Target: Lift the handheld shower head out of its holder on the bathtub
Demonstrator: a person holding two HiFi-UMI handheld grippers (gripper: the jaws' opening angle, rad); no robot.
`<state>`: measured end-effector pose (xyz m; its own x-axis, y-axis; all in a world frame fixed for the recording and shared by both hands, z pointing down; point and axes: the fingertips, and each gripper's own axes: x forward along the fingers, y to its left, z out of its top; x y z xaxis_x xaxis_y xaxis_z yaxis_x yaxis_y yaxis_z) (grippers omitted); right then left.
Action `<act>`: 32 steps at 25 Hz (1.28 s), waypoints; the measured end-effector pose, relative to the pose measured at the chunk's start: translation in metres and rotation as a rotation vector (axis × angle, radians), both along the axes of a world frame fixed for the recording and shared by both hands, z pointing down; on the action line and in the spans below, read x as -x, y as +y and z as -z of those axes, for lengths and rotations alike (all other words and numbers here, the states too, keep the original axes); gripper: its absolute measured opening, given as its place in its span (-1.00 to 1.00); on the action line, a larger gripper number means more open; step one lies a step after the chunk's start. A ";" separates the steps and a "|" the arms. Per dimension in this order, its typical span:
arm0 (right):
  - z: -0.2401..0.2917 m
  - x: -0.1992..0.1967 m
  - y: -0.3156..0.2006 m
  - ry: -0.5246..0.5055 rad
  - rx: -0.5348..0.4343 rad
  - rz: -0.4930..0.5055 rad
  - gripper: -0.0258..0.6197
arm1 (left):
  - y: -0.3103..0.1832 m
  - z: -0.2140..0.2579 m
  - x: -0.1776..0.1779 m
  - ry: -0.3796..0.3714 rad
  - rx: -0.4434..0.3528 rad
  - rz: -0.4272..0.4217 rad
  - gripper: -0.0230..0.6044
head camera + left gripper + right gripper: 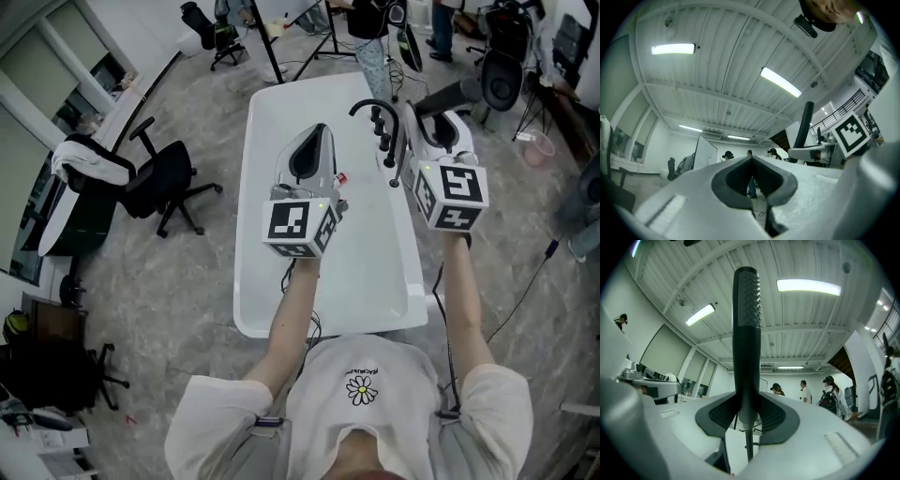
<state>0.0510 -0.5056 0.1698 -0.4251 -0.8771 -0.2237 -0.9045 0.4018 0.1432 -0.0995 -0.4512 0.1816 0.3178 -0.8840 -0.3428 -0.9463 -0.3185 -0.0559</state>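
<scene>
The black handheld shower head (746, 333) stands upright between my right gripper's (747, 416) jaws, which are shut on its handle; its ribbed hose (749, 446) hangs below. In the head view, my right gripper (427, 117) is over the right rim of the white bathtub (253, 187), and the shower head (448, 97) sticks out up and to the right, beside the black faucet (375, 117). My left gripper (312, 141) hovers over the middle of the tub, shut and holding nothing (751, 176). The holder itself is hidden behind my right gripper.
A black office chair (164, 183) stands left of the tub, next to a desk with a white cloth (89, 161). Tripod legs and people stand beyond the far end (370, 37). A cable (530, 281) runs across the floor at the right.
</scene>
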 end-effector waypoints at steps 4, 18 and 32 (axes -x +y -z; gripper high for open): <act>-0.017 0.003 0.047 0.053 -0.005 0.012 -0.45 | 0.014 -0.019 0.003 0.017 0.044 0.018 -0.93; -0.045 0.001 0.102 -0.012 0.016 0.048 -0.45 | 0.053 -0.010 -0.010 0.017 0.020 0.020 -0.93; -0.042 -0.009 0.100 -0.029 0.017 0.048 -0.45 | 0.054 -0.008 -0.012 0.006 0.015 0.040 -0.93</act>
